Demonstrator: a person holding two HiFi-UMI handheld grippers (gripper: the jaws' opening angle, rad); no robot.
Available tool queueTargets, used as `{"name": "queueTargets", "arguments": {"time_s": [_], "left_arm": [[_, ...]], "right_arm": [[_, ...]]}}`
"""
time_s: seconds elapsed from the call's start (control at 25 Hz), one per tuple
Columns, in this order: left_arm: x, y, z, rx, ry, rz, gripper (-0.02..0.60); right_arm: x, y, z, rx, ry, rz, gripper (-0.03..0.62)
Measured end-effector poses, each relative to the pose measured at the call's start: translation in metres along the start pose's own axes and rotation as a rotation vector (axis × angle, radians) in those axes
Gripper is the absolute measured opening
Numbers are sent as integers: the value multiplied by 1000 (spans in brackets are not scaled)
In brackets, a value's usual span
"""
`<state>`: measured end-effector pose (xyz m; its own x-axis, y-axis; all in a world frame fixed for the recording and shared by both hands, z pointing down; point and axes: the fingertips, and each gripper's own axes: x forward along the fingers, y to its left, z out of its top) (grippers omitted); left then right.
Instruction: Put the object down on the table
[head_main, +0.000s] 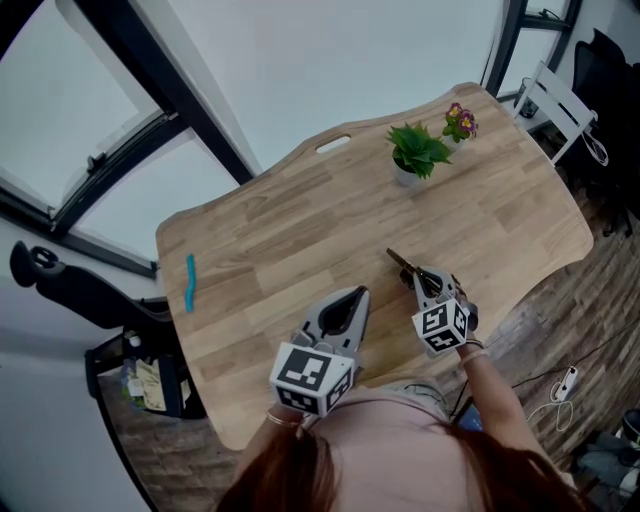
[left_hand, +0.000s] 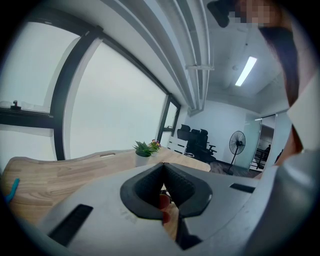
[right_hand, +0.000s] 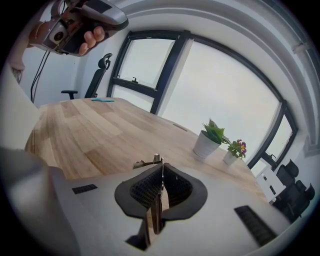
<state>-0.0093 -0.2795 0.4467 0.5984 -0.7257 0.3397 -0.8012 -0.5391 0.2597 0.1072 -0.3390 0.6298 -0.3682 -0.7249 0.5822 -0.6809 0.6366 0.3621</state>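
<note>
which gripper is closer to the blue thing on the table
Left. The left gripper is right of the blue thing; the right gripper, holding a tool, is farther right.

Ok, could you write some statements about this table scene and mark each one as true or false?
1. The right hand-held gripper is shut on a thin object. True.
2. A green plant and a flowering plant stand in pots on the table. True.
3. The thin object lies free on the table. False: it is clamped between the jaws.
4. The blue item lies beside the plants. False: it lies near the opposite edge, far from them.
</note>
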Motion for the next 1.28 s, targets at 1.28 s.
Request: {"name": "queueTargets", "arguments": {"time_s": [1.28], "left_arm": [[5,2,-1,-13,15,14,2]], "right_arm": [[31,4,-8,-85,44,40,8]]}}
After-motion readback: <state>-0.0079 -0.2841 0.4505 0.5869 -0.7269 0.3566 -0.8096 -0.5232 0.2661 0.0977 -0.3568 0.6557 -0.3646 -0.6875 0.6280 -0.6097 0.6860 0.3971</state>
